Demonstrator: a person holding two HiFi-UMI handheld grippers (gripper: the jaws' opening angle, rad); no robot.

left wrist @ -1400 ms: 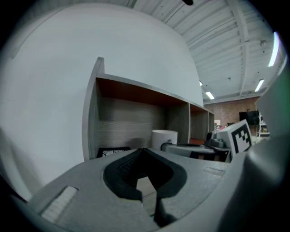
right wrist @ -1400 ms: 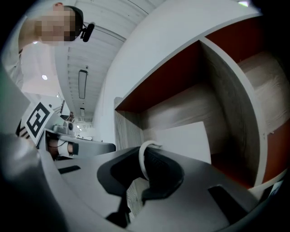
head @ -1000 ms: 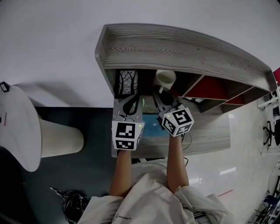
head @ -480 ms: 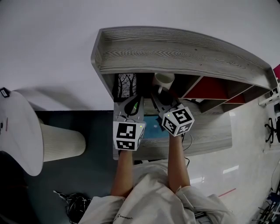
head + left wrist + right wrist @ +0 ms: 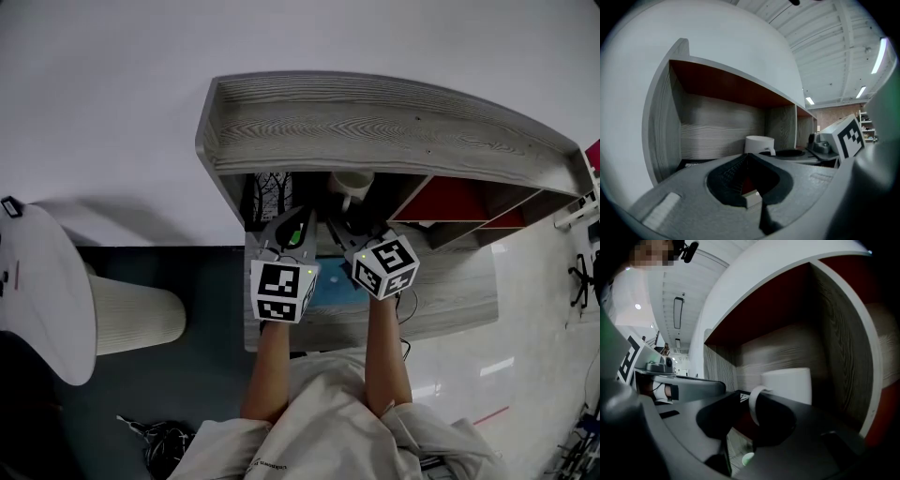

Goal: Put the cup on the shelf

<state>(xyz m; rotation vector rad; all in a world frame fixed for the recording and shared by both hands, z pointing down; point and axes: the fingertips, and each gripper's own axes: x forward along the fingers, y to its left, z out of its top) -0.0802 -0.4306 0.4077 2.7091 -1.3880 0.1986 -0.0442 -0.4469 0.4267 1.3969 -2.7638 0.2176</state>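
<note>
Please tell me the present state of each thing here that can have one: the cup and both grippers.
cup: upright inside the shelf, its handle between the jaws of the right gripper.
right gripper: jaws apart, they have just been opening, not pressing the handle.
left gripper: jaws together, nothing held.

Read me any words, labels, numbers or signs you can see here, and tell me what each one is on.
No text here can be read.
Shirt: one small line of print, too small to read.
Left marker cube and right marker cube: black-and-white square patterns only, no words.
Cup: plain white, no print showing.
</note>
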